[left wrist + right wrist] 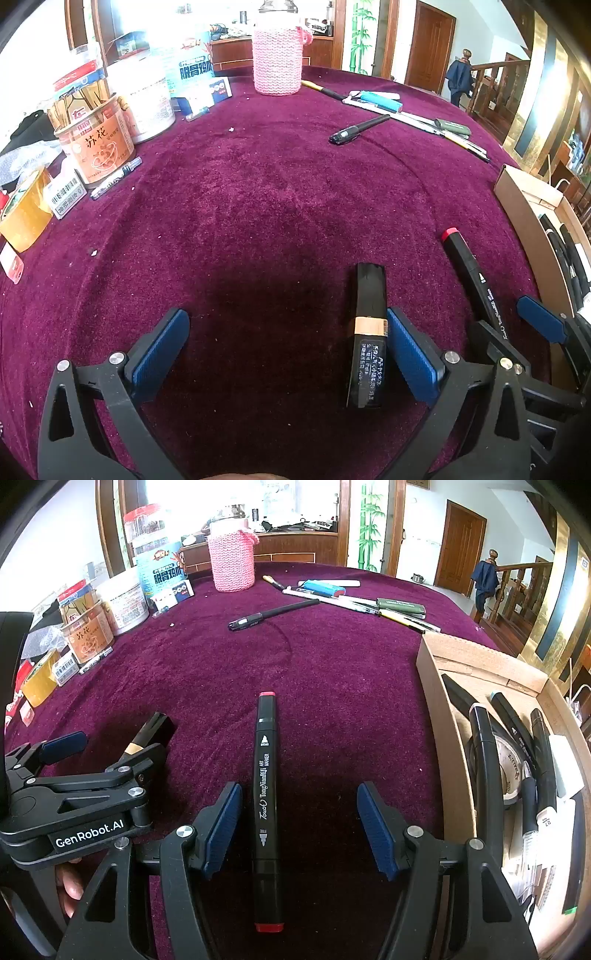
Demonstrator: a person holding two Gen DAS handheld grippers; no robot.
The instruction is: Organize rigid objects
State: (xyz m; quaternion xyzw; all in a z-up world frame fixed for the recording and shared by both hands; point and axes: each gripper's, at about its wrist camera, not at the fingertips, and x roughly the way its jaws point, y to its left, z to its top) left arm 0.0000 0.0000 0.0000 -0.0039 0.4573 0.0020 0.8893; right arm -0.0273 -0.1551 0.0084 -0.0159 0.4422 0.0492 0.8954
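Nearest the lens: a black art marker with red ends lies flat on the purple velvet tablecloth, running lengthwise between the fingers of the right gripper.
Right gripper: jaws part-way apart, blue pads either side of the marker; the left pad sits just beside the barrel, though I cannot say for sure it touches, and the right pad stands clear.
Left gripper: jaws spread wide, low over the cloth; nothing gripped.
Black tube: a squarish black lipstick case with a gold band lies just inside the left gripper's right-hand pad, beside it rather than clamped.
Cardboard box: open at the table's right edge, already holding several black pens and markers and what looks like a roll of tape.
Far right of cloth: a black pen alone, then a loose row of pens, a blue case and a green one.
Far left: an orange tin, white tub, gold tape roll and small boxes.
Back centre: a jar in a pink knitted sleeve.
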